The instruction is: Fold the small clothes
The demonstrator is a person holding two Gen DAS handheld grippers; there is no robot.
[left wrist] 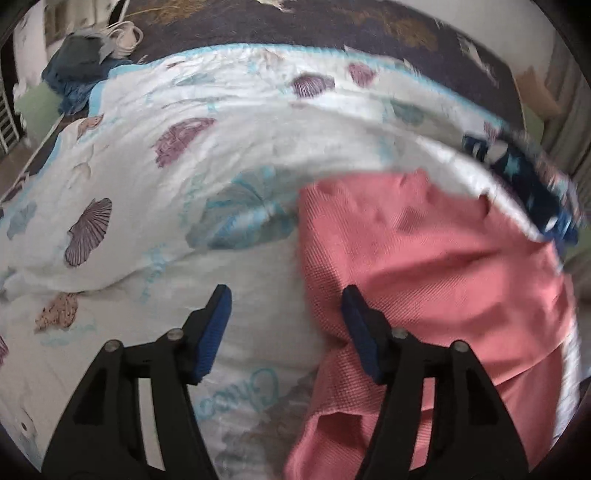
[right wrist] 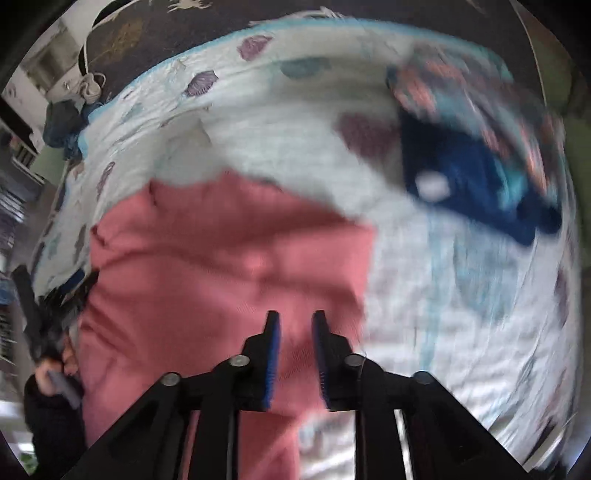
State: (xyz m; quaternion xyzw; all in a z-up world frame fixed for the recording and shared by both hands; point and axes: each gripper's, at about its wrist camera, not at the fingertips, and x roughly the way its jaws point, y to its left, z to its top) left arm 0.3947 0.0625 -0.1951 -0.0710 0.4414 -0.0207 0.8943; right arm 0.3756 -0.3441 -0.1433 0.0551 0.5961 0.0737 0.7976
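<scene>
A pink waffle-knit garment (left wrist: 424, 258) lies spread on a white quilt with a seashell print (left wrist: 184, 147). My left gripper (left wrist: 286, 301) is open above the garment's left edge; its right finger is over the pink cloth, its left finger over the quilt. In the right wrist view the same pink garment (right wrist: 221, 258) fills the lower left. My right gripper (right wrist: 294, 325) hovers over the garment with its jaws a narrow gap apart and nothing between them. The left gripper and the hand holding it show at the far left (right wrist: 44, 332).
A pile of dark blue patterned clothes (right wrist: 469, 158) lies on the quilt at the right; it also shows in the left wrist view (left wrist: 524, 177). A dark blue bundle (left wrist: 77, 74) and white cords (left wrist: 125, 33) lie at the far left. A dark patterned blanket (left wrist: 332, 26) lies beyond the quilt.
</scene>
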